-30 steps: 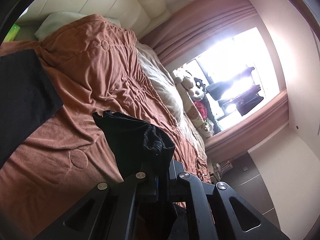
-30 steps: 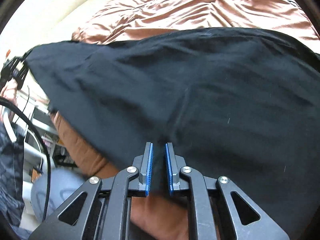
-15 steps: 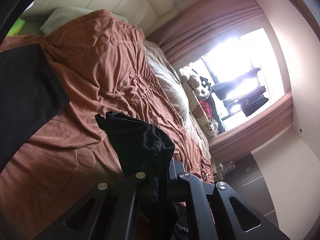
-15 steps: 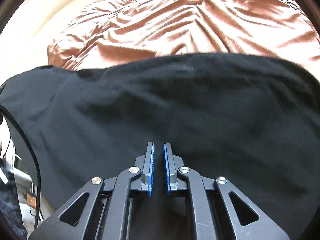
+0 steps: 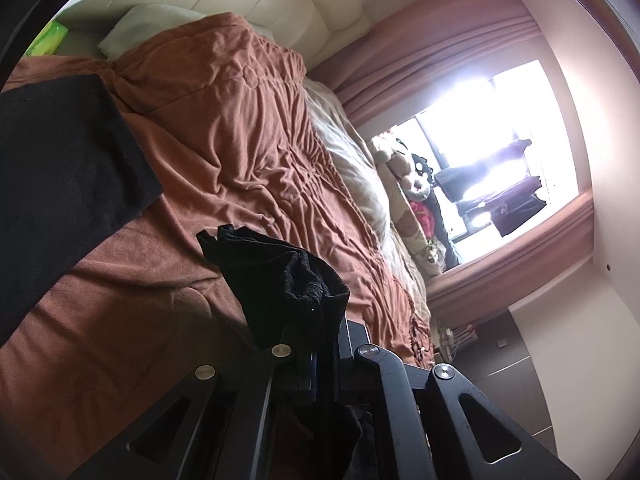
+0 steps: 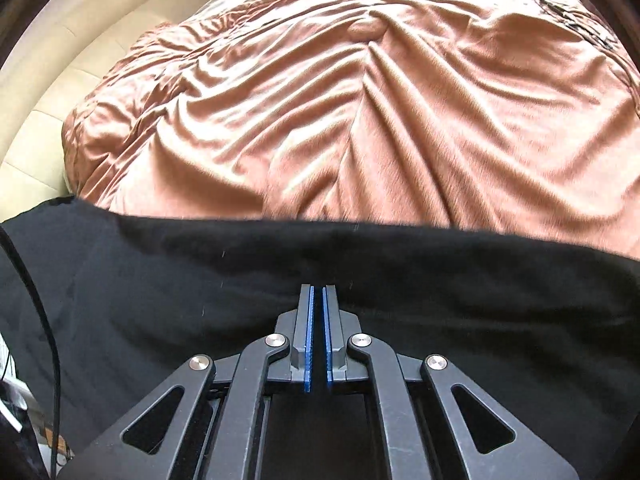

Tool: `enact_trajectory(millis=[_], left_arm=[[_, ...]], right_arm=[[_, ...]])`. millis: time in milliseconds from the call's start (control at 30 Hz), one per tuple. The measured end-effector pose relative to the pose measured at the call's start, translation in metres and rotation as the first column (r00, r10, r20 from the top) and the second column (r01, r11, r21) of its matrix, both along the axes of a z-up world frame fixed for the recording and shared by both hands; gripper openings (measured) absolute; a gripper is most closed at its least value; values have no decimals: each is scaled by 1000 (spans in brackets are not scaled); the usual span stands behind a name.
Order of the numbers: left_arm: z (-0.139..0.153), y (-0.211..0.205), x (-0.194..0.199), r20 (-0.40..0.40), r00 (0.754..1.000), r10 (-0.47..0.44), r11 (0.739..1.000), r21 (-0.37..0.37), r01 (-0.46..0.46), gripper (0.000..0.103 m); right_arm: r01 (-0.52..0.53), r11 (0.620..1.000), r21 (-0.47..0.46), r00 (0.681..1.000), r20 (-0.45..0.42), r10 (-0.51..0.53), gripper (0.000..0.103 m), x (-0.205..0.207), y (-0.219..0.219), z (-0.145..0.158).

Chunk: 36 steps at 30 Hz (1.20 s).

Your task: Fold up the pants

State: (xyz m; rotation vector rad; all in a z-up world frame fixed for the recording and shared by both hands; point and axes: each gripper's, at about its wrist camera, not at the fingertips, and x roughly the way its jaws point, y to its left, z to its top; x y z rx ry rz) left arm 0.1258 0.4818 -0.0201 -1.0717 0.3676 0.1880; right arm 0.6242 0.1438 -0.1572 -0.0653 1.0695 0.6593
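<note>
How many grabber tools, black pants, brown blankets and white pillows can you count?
Tools: 2, the left tool and the right tool
Black pants: 1
Brown blanket: 1
White pillow: 1
Total: 5

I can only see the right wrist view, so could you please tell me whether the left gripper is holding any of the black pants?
Observer: Yes, the left gripper has its jaws shut on a bunched fold of the black pants.
Operator: Thank you. Does any dark fabric lie flat on that side?
Observer: A flat black cloth lies on the brown bedspread, apart from the bunched fold.
Operator: And what is beyond the bed?
Observer: A bright window, with stuffed toys along the bed's far edge.
</note>
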Motion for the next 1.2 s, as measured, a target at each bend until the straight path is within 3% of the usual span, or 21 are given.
enact_trajectory(millis=[267, 600, 733, 967, 1200], left_arm=[[35, -19, 6, 59, 997, -39, 999, 39, 36, 5], [97, -59, 25, 108, 987, -118, 987, 119, 105, 5], [127, -85, 34, 129, 978, -164, 976, 166, 142, 5], [175, -135, 55, 156, 956, -250, 948, 239, 209, 5], [214, -186, 79, 158, 931, -330, 913, 304, 272, 5]], right_arm=[[-50, 999, 5, 998, -49, 50, 1, -22, -13, -1], [-210, 978, -13, 975, -77, 208, 1, -95, -31, -6], [-243, 970, 33, 970, -19, 243, 1, -124, -56, 16], [-191, 976, 104, 981, 55, 187, 1, -155, -123, 52], [-85, 983, 164, 991, 114, 67, 2, -180, -188, 80]])
